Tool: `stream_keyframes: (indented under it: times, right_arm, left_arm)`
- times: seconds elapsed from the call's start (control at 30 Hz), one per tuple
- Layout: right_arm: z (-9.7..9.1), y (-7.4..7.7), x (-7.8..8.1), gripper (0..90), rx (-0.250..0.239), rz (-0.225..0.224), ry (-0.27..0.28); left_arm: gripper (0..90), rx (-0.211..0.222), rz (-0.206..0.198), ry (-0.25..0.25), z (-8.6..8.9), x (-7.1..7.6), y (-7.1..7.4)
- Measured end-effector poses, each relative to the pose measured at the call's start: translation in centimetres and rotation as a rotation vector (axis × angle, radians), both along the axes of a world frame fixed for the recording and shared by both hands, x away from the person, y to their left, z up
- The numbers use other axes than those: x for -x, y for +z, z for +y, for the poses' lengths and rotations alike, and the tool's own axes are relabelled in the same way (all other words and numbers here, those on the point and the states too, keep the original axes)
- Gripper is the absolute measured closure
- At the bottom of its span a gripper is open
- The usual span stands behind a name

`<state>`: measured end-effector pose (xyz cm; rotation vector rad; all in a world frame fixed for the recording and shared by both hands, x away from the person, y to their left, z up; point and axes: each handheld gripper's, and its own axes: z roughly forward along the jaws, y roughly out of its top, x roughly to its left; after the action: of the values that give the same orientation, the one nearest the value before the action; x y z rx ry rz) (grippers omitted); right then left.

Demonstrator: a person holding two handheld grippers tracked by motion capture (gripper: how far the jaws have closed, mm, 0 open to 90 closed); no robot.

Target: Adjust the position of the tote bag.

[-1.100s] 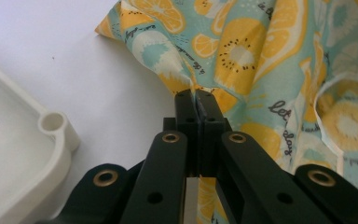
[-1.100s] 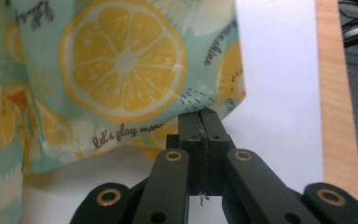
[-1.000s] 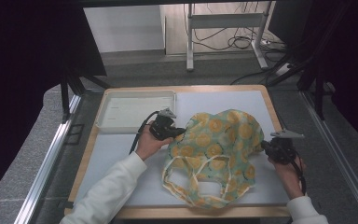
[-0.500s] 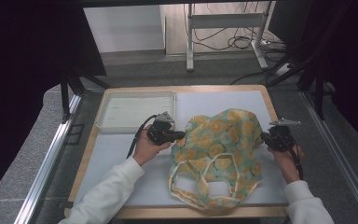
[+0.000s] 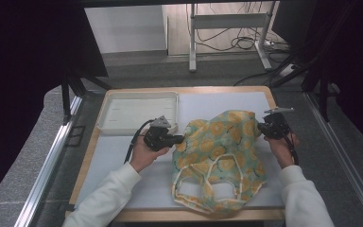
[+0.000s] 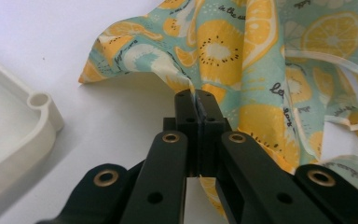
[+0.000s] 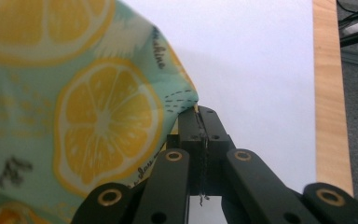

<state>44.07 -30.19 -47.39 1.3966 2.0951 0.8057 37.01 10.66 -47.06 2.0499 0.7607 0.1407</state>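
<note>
A mint-green cloth bag (image 5: 222,151) printed with lemon slices lies on the white table mat, its cream-edged handles (image 5: 208,187) toward the near edge. My left gripper (image 5: 179,139) is shut on the bag's left edge; in the left gripper view the jaws pinch the bag's fabric (image 6: 223,60) at the left gripper's tips (image 6: 196,95). My right gripper (image 5: 261,127) is shut on the bag's right edge. The right gripper view shows the right gripper's tips (image 7: 198,111) clamped on a corner of the printed fabric (image 7: 102,116). The cloth between the two is lifted and stretched.
A shallow white tray (image 5: 137,111) stands at the back left of the mat, its rounded corner (image 6: 37,105) close beside my left gripper. The wooden table edge (image 7: 331,93) runs along the right. Metal rails (image 5: 52,156) flank the table.
Both grippers have moved away from the person toward the far side of the table, dragging the bag with them. The right gripper rose more, and the cloth is pulled wider.
</note>
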Motion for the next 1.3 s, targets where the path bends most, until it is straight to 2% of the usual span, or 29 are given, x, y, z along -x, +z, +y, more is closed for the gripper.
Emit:
stream_keyframes:
  times: [0.3,0.47,0.73,1.07,1.3]
  right_arm:
    - [1.4,0.5,-2.0,89.1,0.002,-0.006,0.023]
    - [1.9,0.5,-3.0,89.1,-0.019,-0.003,0.034]
    - [1.3,0.2,-2.8,89.0,-0.044,-0.001,0.034]
    - [0.4,-0.4,-2.1,88.9,-0.034,0.01,0.038]
    - [0.5,-0.4,-2.7,88.9,-0.038,0.008,0.053]
  left_arm:
    - [90.0,-0.002,-0.007,-0.019,-0.4,1.2,0.1]
    - [90.0,-0.004,-0.012,-0.025,-0.7,1.8,0.1]
    - [90.0,0.002,-0.005,-0.026,-0.7,1.9,0.0]
    - [89.9,0.003,0.014,-0.038,-0.8,1.8,-0.4]
    - [89.9,0.003,0.022,-0.049,-0.9,2.2,-0.6]
